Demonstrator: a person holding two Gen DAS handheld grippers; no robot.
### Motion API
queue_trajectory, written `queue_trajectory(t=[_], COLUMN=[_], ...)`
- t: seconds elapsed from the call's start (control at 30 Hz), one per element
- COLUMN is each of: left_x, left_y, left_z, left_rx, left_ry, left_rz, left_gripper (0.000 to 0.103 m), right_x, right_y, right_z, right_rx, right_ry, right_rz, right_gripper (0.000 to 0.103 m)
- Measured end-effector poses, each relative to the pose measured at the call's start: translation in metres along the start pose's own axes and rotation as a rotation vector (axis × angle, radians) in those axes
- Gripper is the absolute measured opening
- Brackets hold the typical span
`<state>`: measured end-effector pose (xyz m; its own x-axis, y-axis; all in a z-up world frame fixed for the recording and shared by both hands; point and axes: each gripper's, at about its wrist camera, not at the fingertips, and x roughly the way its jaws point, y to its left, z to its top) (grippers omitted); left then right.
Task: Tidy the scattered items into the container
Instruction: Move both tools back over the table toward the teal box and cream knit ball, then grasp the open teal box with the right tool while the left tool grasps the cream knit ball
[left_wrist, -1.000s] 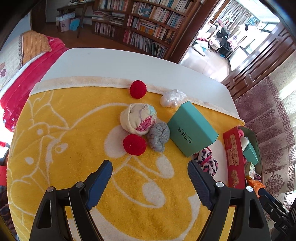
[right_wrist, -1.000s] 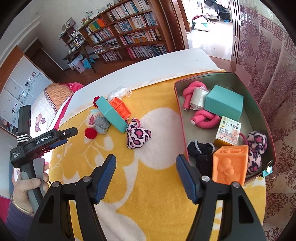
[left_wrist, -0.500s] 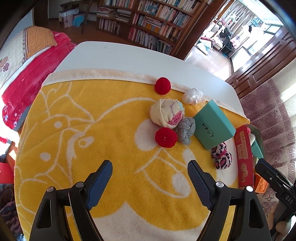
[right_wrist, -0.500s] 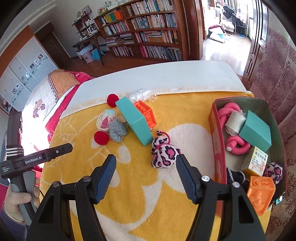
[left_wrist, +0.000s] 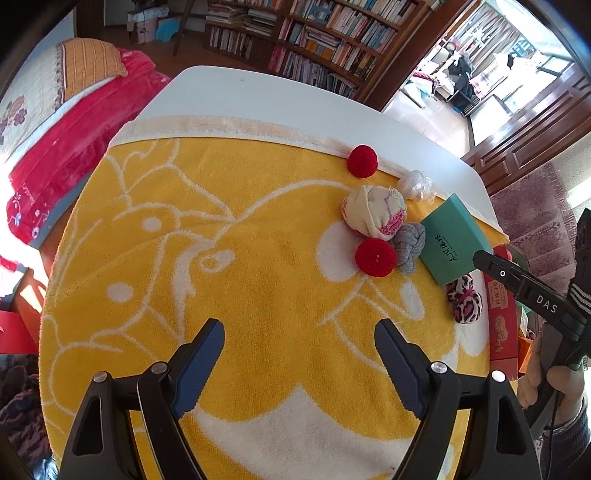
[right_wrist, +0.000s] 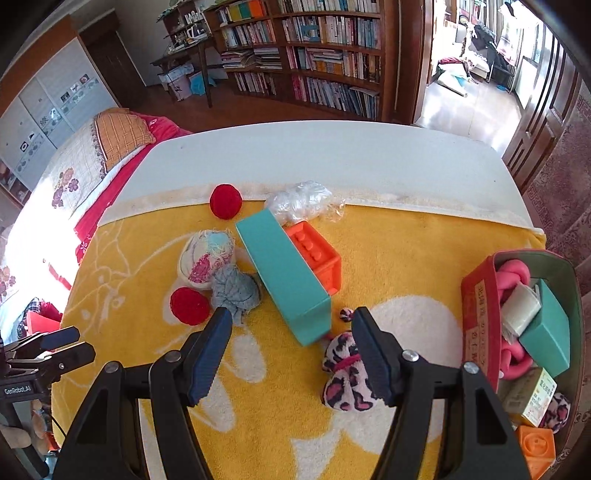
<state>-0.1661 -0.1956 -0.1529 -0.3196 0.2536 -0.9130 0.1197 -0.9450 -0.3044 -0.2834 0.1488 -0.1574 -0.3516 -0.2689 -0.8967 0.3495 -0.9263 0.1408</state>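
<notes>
Worktop (right_wrist: 332, 155): white, covered mostly by a yellow towel (right_wrist: 424, 258) with a white pattern.

Container (right_wrist: 476, 306): red-walled box at the towel's right edge, holding pink foam curlers, a teal box, a carton, a leopard-print piece and an orange block.

Teal box (right_wrist: 284, 280): lying loose mid-towel, an orange block (right_wrist: 317, 258) touching its far side.

Crumpled clear plastic (right_wrist: 303, 199): at the towel's far hem.

Rolled patterned sock (right_wrist: 207, 258), grey knotted sock (right_wrist: 236, 291): touching, left of the teal box.

Leopard-print bow (right_wrist: 343, 384): near the teal box's front corner, partly behind the right claw's right finger.

Red pompoms: one (right_wrist: 225, 201) at the hem, one (right_wrist: 189, 305) beside the grey sock.

Left claw (left_wrist: 299, 365): spread, empty, over bare towel.

Right claw (right_wrist: 291, 354): spread, nothing pinched.
</notes>
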Motion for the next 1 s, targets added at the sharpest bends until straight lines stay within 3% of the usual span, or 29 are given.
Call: queue_trajectory(t=[0.17,0.23,0.3,0.4,1.0], left_x=[0.002,0.004,0.007,0.012,0.069], left_y=[0.004,0.004,0.003,0.0,-0.079], left_z=[0.0,0.002,0.004,0.009,0.085], left_rx=[-0.006,-0.006,-0.004,-0.001,0.112], left_ry=[0.006,0.009,0.011,0.014,0.019], left_rz=[-0.002,-0.004,-0.006,-0.012,-0.097], left_gripper=[0.085,0.085,0.085,0.085,0.085], right_x=[0.02,0.023,0.026,0.024,-0.041], right_y=[0.001,0.003,0.006,0.011,-0.007], right_z=[0.009,0.009,0.007,0.002,-0.041], right_rx=[-0.022,-0.03,-0.041,-0.047,0.098], right_ry=[0.041,0.062,0.087,0.094,0.04], right_rz=[-0.023,-0.018,-0.028,-0.008,0.057], right_gripper=[0.071,0.062,0.042,0.036,0.03])
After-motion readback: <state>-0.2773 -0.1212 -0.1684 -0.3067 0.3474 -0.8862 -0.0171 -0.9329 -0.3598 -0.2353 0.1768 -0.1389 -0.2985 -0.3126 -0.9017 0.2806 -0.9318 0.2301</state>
